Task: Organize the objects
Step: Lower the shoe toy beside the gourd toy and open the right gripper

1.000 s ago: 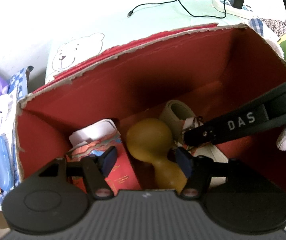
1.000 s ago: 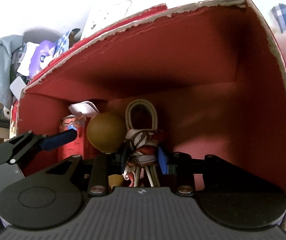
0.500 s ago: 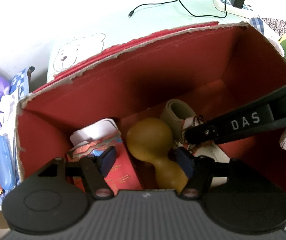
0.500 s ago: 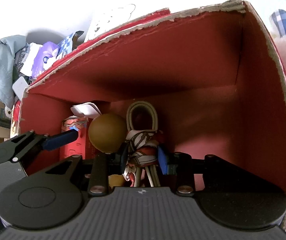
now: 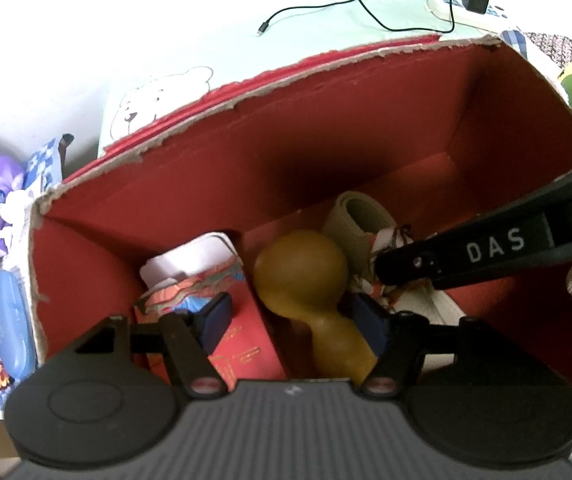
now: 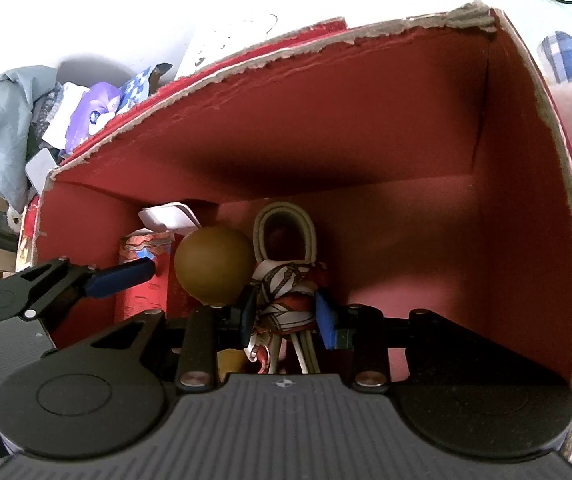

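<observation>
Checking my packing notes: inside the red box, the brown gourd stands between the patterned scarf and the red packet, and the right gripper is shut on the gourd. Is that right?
One detail is wrong. The right gripper is shut on the patterned scarf, not the brown gourd, as the right wrist view shows. The rest holds: in the red box the gourd stands between the scarf and the red packet.

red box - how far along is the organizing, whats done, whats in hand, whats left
Done: the red box already holds a brown gourd, a red packet and a rolled belt.
In hand: the right gripper is closed on a patterned scarf low in the box; the left gripper is open around the gourd's neck.
Left: releasing the scarf. The box's right half looks bare.
</observation>
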{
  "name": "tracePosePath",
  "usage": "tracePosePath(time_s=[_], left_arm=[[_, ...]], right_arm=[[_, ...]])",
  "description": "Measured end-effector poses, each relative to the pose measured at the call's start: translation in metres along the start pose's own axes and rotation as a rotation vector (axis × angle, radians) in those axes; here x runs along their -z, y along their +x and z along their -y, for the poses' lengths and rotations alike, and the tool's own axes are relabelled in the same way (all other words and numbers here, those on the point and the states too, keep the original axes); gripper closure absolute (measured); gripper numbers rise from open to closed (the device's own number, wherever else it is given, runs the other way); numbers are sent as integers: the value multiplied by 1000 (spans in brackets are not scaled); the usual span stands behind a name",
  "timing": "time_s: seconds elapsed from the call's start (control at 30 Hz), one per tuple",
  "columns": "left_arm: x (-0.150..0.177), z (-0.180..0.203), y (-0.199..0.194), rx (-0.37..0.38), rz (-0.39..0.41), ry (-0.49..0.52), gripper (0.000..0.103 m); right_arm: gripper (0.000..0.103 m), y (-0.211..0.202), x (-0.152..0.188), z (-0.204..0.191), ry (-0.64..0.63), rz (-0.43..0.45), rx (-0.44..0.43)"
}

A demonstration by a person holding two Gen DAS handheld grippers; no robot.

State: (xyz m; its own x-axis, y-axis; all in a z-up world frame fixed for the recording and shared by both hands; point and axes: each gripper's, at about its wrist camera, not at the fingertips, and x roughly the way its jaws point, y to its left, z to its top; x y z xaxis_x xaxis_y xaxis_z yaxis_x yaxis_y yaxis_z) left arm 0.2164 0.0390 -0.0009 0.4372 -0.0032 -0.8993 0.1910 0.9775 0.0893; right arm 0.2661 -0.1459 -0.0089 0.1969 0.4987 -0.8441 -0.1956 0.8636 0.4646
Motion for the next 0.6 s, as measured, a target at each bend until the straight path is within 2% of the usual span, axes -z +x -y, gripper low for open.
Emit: tracePosePath(time_s=[0.6], left_arm=[[-5,-1,1,-25,-1,-23,33]], right_arm=[[67,-5,2,-4,-6,69,14]])
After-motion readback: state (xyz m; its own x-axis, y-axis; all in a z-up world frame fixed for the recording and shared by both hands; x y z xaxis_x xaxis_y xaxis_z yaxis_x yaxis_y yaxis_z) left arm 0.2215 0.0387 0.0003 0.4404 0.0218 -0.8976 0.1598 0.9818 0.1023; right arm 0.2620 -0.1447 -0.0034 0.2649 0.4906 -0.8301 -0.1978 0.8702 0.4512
